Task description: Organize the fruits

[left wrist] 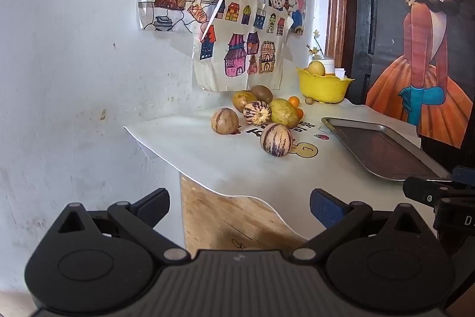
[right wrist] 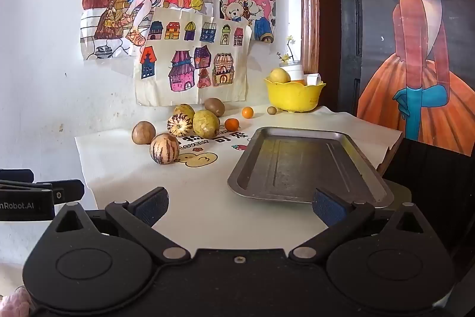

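Fruit sits loose in a cluster at the back left of the desk [right wrist: 207, 216], on a white printed cloth [right wrist: 124, 162], near the wall. Nearest piece: a striped melon [right wrist: 164, 148], just left of the tray [right wrist: 299, 165] and apart from it. Behind it are a brown round fruit [right wrist: 143, 132], a second striped melon [right wrist: 179, 125], two yellow-green fruits [right wrist: 205, 123] [right wrist: 184, 110] and a kiwi [right wrist: 214, 106]; several in this back group touch each other. Two small oranges [right wrist: 231, 124] [right wrist: 247, 112] and a tiny tan fruit [right wrist: 271, 110] lie strung out toward the yellow bowl [right wrist: 292, 98] at the back right. Bowl holds a yellow fruit [right wrist: 279, 75]; a white jar [right wrist: 292, 70] stands behind it.

Tray is metal, on the right half of the desk, nothing in it.

Left gripper [left wrist: 240, 207] is released, jaws spread wide, nothing between them, hanging off the desk's front left corner and aimed at the cluster. Right gripper [right wrist: 240, 205] is also released and holding nothing, low over the front edge, its right finger [right wrist: 328, 208] in front of the tray's near rim. Whether it touches the rim, can't tell.

Kids' drawings [right wrist: 190, 58] are taped on the wall behind the fruit.
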Demonstrator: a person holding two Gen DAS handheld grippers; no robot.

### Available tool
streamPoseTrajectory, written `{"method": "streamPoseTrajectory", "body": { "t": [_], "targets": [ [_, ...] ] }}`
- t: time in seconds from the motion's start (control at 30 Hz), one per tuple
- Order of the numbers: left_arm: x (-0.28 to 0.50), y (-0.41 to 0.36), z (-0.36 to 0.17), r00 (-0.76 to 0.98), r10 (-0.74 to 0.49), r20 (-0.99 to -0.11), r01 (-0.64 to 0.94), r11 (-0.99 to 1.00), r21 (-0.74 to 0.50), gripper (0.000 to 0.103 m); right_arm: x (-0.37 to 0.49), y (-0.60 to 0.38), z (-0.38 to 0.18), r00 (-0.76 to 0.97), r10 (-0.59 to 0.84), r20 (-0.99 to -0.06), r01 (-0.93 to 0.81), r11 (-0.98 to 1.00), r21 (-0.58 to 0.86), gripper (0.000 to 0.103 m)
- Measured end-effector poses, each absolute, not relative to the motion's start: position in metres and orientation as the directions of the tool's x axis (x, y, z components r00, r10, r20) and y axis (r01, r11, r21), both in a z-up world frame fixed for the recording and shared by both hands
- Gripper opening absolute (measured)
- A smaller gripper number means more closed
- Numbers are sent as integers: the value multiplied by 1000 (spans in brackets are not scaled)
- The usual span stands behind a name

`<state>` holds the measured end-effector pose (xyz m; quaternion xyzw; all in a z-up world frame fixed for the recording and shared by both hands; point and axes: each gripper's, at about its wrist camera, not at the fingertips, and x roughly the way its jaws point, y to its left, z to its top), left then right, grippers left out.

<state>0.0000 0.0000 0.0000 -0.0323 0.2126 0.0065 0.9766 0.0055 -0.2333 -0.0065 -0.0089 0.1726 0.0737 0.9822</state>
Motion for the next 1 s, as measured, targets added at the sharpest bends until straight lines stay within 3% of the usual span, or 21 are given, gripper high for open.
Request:
{"method": "streamPoseTrajectory", "body": {
  "t": [1.0],
  "targets": [
    [-1, 3, -1, 908, -8, -420, -23, 997, -67, 103, 6, -233, -8, 928, 143, -345, -148, 989, 13, 103]
  ]
}}
